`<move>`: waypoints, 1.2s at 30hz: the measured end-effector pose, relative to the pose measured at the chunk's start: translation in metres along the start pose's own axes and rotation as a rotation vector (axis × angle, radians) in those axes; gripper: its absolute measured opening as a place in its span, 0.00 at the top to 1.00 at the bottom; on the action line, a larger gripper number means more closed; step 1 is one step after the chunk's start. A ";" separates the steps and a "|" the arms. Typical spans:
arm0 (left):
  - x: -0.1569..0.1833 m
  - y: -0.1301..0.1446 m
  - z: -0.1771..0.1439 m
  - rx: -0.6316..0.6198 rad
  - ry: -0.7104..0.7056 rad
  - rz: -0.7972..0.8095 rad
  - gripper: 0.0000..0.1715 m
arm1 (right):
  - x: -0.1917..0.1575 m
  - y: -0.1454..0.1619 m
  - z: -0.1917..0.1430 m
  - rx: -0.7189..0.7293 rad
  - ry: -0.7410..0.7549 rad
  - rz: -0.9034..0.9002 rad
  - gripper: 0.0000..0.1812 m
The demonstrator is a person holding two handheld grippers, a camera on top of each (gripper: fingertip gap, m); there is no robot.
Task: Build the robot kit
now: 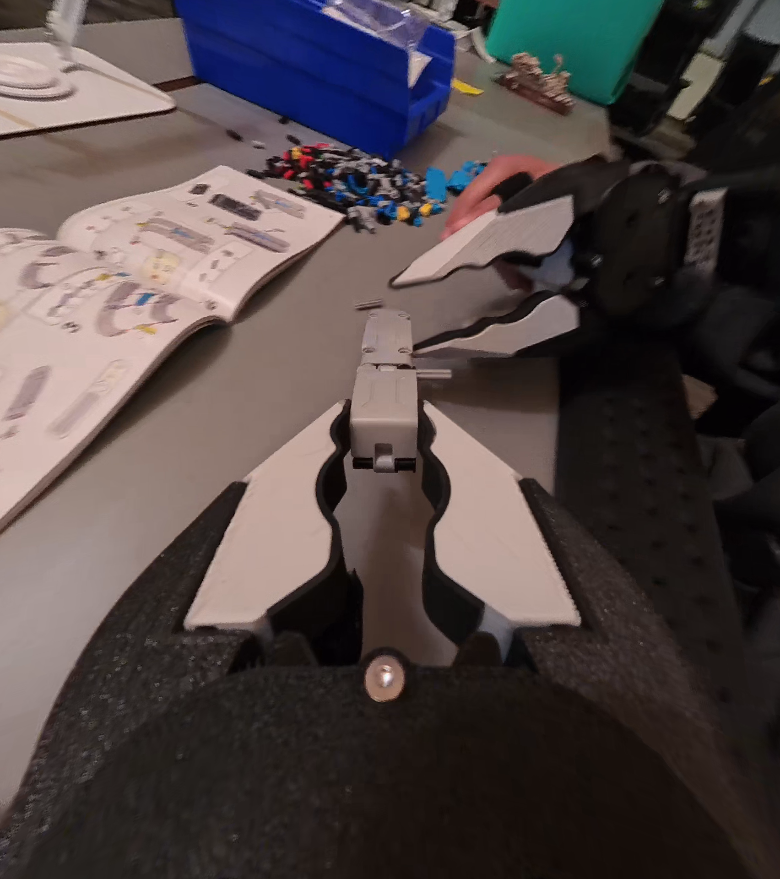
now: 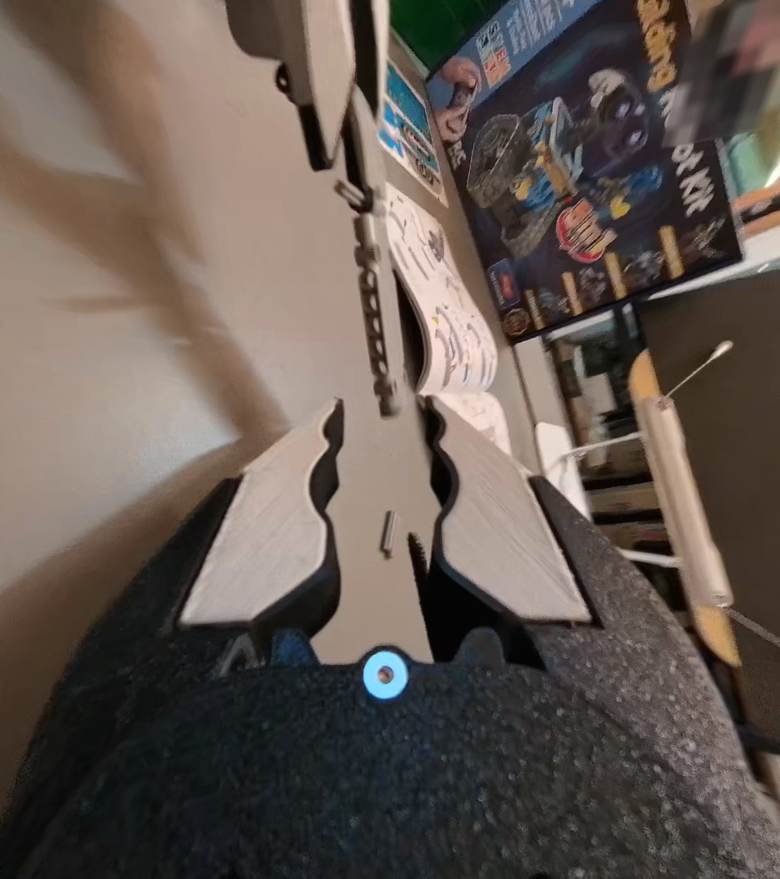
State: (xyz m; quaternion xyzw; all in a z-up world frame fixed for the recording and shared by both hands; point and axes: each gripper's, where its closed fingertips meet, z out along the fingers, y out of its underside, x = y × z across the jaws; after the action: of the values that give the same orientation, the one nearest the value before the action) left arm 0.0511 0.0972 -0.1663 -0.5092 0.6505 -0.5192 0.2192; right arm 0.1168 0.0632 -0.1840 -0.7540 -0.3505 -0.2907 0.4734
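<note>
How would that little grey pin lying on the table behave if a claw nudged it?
The small grey pin looks round and thin, so it would probably roll. It seems light and could skid across the smooth grey table. Being so slim, it may slip from a claw.

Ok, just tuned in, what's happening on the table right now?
The left gripper is clamped on a grey brick assembly resting on the grey table. The right gripper is open beside the assembly's far end, near a small grey pin. An open instruction booklet and a pile of loose bricks lie beyond.
</note>
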 end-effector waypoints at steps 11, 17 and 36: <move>-0.072 0.038 -0.017 -0.193 -0.374 -0.036 0.85 | 0.051 0.037 0.001 0.073 -0.206 0.930 0.74; -0.080 0.056 -0.016 -0.294 -0.406 -0.074 0.85 | 0.048 0.062 0.010 -0.001 -0.250 1.009 0.74; -0.084 0.040 -0.026 -0.206 -0.429 -0.024 0.72 | 0.102 0.229 -0.166 -0.555 0.284 1.001 0.77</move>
State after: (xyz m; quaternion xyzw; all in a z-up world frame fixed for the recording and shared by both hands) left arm 0.0445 0.1813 -0.2130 -0.6351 0.6324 -0.3326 0.2933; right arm 0.3433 -0.1333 -0.1591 -0.8770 0.2040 -0.2110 0.3803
